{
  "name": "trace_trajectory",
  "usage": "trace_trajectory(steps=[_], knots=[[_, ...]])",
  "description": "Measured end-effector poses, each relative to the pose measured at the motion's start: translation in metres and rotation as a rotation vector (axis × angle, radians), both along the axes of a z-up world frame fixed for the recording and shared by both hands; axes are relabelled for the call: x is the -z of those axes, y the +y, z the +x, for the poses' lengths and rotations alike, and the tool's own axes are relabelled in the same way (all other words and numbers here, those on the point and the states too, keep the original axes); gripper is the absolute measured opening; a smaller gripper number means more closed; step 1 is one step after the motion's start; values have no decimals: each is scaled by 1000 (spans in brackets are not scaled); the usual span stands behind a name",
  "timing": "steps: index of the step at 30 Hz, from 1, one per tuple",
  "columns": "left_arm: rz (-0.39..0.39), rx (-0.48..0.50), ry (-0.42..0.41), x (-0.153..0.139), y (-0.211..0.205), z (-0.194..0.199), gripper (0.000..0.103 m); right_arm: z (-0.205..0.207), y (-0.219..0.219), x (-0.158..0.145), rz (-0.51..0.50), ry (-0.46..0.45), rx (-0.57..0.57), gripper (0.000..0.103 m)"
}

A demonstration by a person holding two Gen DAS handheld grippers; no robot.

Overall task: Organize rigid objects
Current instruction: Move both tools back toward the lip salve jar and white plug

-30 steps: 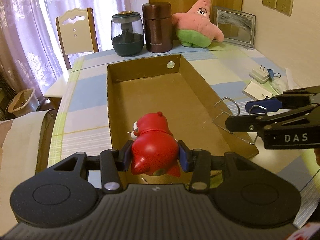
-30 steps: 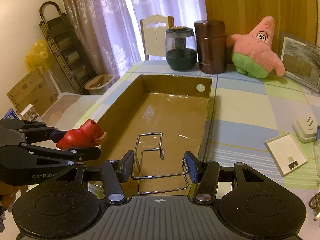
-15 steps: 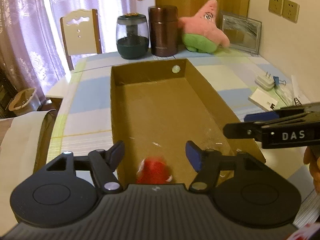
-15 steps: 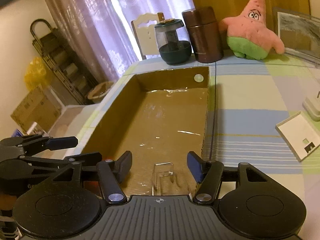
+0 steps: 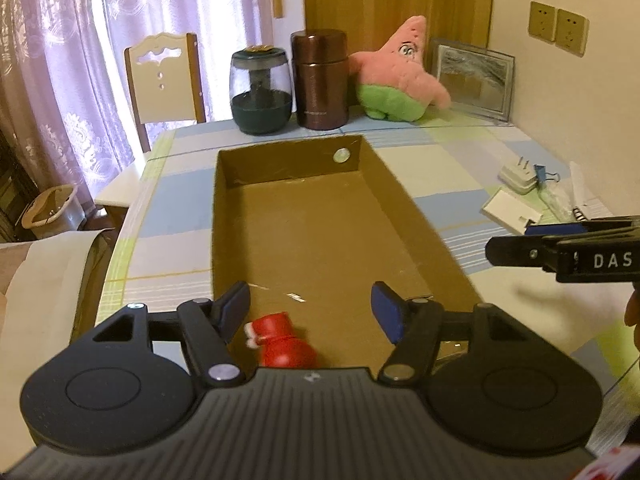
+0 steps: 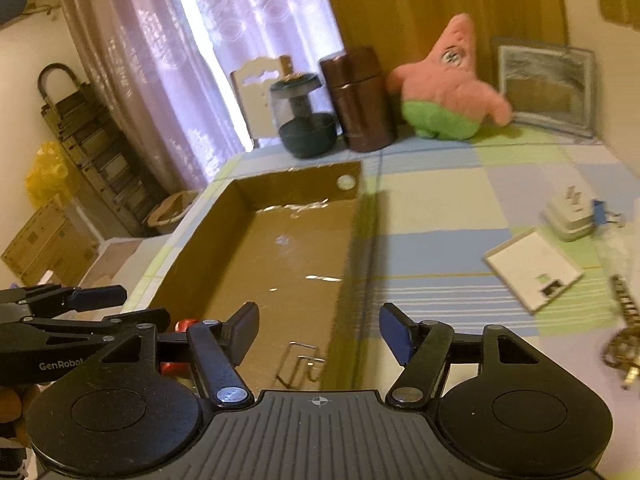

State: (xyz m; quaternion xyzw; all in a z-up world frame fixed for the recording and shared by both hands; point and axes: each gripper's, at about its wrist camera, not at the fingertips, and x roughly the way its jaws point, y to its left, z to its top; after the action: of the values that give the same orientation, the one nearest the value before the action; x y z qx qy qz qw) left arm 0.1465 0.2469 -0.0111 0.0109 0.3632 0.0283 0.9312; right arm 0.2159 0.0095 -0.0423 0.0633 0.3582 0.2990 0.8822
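Left tongs (image 5: 310, 312) apart, nothing clamped, hanging over the near end of the cardboard box (image 5: 436, 236). Red figurine (image 5: 282, 344) loose on the box floor just below and between the two blue pads, a little toward the left pad (image 5: 236, 310), lying tipped over with its long axis running roughly along the box length.

Right tongs (image 6: 318, 330) apart and widening, nothing between them, straddling the box's right wall at its near end. Wire stand (image 6: 302, 364) resting inside the box just under them, against that right wall, mostly hidden by the tool body.

Beyond the box's right wall, out on the checked tabletop (image 6: 436, 208): white card (image 6: 532, 270), then white plug (image 6: 570, 216) with a blue binder clip touching it, all well apart from the box. Judged nearer the right tongs than the left, so likely theirs to fetch, swinging rightward away from the box. Far half of the box bare.
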Motion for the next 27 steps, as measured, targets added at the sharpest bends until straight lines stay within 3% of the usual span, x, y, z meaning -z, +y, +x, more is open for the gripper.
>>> trace_trajectory(steps=[16, 27], knots=[[-53, 114, -76, -33, -106, -9, 76, -56, -133, -40, -82, -116, 227, 70], [-79, 201, -62, -23, -181, -6, 83, -83, -241, -28, -134, -94, 428, 72]])
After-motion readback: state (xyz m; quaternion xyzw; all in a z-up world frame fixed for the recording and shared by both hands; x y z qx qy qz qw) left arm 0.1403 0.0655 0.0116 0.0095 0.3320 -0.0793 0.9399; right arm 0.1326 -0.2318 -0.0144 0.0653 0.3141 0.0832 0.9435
